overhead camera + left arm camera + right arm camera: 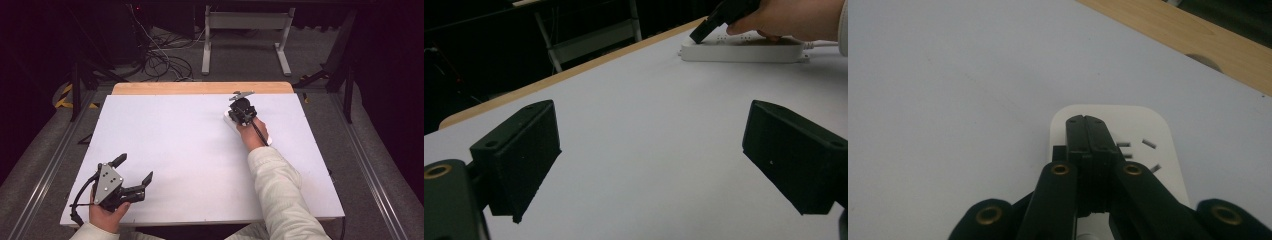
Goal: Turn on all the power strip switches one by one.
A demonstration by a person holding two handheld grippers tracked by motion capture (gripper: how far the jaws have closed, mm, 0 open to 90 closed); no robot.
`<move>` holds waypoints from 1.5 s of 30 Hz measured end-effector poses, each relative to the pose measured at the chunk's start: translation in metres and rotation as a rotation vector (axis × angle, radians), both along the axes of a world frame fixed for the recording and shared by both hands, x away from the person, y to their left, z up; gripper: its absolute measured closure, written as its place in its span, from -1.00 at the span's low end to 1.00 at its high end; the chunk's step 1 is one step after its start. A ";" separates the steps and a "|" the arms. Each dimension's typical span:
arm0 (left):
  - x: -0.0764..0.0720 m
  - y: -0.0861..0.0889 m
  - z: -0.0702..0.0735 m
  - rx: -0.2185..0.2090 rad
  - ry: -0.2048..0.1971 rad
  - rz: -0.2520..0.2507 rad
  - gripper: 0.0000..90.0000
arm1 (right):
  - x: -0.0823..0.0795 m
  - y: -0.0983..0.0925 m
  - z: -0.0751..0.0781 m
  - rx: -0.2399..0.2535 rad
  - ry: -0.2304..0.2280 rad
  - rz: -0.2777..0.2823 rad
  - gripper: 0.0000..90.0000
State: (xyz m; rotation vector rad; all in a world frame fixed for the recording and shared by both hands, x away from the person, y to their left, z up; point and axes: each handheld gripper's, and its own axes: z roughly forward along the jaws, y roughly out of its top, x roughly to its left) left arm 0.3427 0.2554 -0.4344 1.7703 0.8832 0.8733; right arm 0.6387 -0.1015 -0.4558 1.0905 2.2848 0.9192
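While the right gripper (1088,122) rests its closed jaws on top of the white power strip (1158,125), with nothing pinched between them, the work looks to be at an early or middle stage. That strip lies on the white table (175,150), toward the far edge with the bare wooden border, and the jaw tips press down near its rounded end, just beside a group of socket slots (1143,150). My guess is that a switch or the strip itself is being pushed, but no button can be made out under the tips. The left gripper (135,172) waits well apart from the strip, near the table's front edge, its jaws spread wide with nothing between them.

Much of the strip stays hidden: in the high view the hand (252,132) and gripper cover most of it, and in the left gripper view the hand (789,17) hides its top. Whether anything is plugged in cannot be told.
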 end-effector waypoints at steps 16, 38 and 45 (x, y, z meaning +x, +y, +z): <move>0.002 -0.001 0.000 -0.001 0.006 0.001 -0.81 | -0.025 -0.010 0.038 0.091 -0.067 0.066 1.00; 0.003 -0.004 0.000 0.004 0.005 -0.006 -0.81 | -0.080 -0.040 0.095 0.151 -0.142 0.135 1.00; 0.003 -0.004 0.000 0.005 0.001 -0.007 -0.81 | -0.104 -0.046 0.106 0.190 -0.157 0.162 0.68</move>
